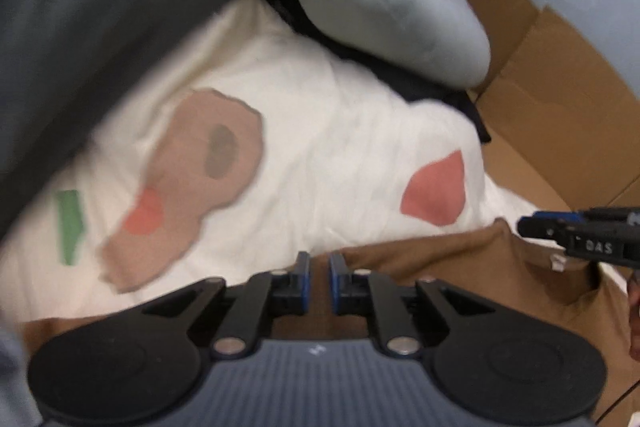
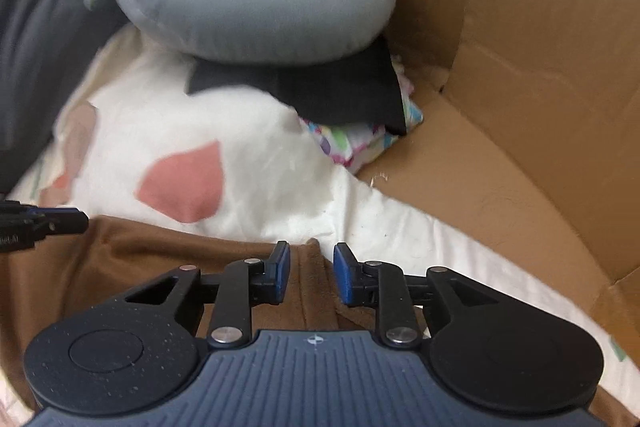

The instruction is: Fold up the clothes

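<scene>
The brown garment point(image 2: 120, 259) lies nearest, spread on the white printed sheet point(image 2: 248, 155), its far edge running side to side across both wrist views. The left gripper point(image 1: 319, 281) sits over that edge with its jaws drawn to a narrow slit; brown cloth shows in the slit, but whether the pads press on it cannot be told. The right gripper point(image 2: 311, 277) stands further along the same edge, jaws partly apart, with a raised ridge of brown cloth between the pads and not visibly pinched.

Handling, as judged: the fabric is soft, light and limp, not fragile, and will sag and drag on the sheet. Take hold at the hem, one gripper toward each end, pinching a full pleat so it does not slip out.

A neck opening with a label point(image 1: 556, 263) appears to lie toward the right gripper; the long axis cannot be told.

Beyond lie a grey cushion point(image 2: 256, 7), dark folded cloth point(image 2: 340, 95) and a cardboard box wall point(image 2: 520, 67).
</scene>
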The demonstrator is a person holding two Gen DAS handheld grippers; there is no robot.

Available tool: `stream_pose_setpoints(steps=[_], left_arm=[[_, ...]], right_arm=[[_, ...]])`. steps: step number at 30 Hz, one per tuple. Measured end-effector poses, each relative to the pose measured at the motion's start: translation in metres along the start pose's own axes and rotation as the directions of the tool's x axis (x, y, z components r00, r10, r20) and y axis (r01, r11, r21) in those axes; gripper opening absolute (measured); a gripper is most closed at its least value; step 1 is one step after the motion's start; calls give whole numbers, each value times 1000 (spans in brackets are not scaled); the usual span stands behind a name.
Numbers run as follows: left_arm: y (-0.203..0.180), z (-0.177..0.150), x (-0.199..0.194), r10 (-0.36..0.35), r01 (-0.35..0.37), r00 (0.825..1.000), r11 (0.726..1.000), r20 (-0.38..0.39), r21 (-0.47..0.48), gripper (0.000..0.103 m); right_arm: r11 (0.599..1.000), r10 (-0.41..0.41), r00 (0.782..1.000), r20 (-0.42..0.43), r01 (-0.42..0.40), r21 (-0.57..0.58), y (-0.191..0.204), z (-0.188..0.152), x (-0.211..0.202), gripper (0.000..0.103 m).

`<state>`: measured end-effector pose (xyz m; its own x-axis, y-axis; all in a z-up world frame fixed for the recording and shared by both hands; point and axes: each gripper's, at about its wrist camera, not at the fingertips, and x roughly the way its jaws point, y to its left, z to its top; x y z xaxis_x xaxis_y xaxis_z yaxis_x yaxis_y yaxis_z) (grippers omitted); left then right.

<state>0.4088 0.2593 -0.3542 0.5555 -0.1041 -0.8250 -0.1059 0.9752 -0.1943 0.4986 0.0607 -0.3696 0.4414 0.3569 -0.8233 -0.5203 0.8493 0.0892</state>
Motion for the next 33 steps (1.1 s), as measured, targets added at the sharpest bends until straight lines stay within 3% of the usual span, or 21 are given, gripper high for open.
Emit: stream_pose_setpoints(steps=[2, 7, 16, 23, 33], left_arm=[[10, 1, -24, 24, -24, 1000, 1000, 18, -3, 13], [38, 0, -81, 105, -103, 993, 994, 54, -25, 29], [70, -56, -142, 185, -181, 982, 973, 20, -142, 28], [67, -108, -154, 160, -150, 987, 953, 18, -263, 26], [66, -156, -134, 125, -118, 992, 933, -2, -341, 28]], right_arm=[[1000, 21, 1000, 10, -21, -15, 1, 0, -15, 32], [997, 62, 998, 24, -61, -41, 6, 3, -42, 32], [985, 150, 988, 28, -147, -88, 32, -14, -65, 36], [970, 195, 981, 1, -193, -149, 56, -32, -76, 36], [947, 241, 968, -74, -251, -202, 88, -69, -76, 36]])
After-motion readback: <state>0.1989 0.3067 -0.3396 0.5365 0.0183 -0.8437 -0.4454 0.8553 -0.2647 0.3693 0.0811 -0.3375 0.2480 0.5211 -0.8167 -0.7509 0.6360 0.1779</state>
